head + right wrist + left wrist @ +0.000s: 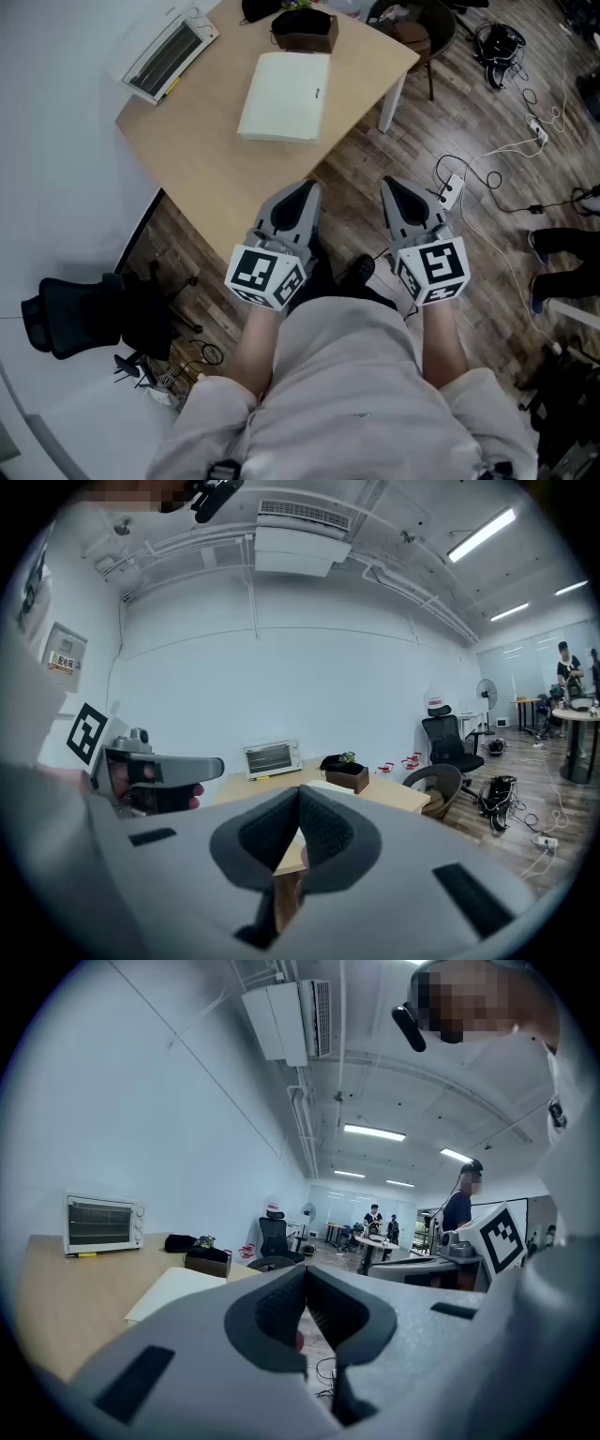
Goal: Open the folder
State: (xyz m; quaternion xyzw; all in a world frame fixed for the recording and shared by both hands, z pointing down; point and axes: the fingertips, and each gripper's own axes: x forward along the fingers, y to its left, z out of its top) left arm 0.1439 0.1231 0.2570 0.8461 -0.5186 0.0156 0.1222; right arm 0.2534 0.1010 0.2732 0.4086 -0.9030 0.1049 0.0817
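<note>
Left gripper (302, 194): jaws shut, pads meeting, nothing between them. Right gripper (395, 190): the same, closed and empty. Both are held in front of the person's body and point away toward the table.

Left gripper's tips hang over the near edge of the table (211, 164). Right gripper sits beside it to the right, off the table's near-right edge, with wood floor under it.

Folder (284, 96): cream, closed, lying flat on the tabletop, well apart from both grippers. Its long axis runs near-to-far, leaning slightly right at the far end. It lies almost straight ahead of the left gripper, and ahead and to the left of the right one. The left gripper is the nearer.

A small dark mark shows on the folder's right long edge. Which long edge is the spine cannot be told from here.

Beyond the folder, a brown box (306, 34) stands just past its far end and a toaster oven (169, 49) sits at the far left corner.

Judgement: neither gripper has started its approach. The reach goes forward and down to a long edge, and the left gripper has the shorter path.
</note>
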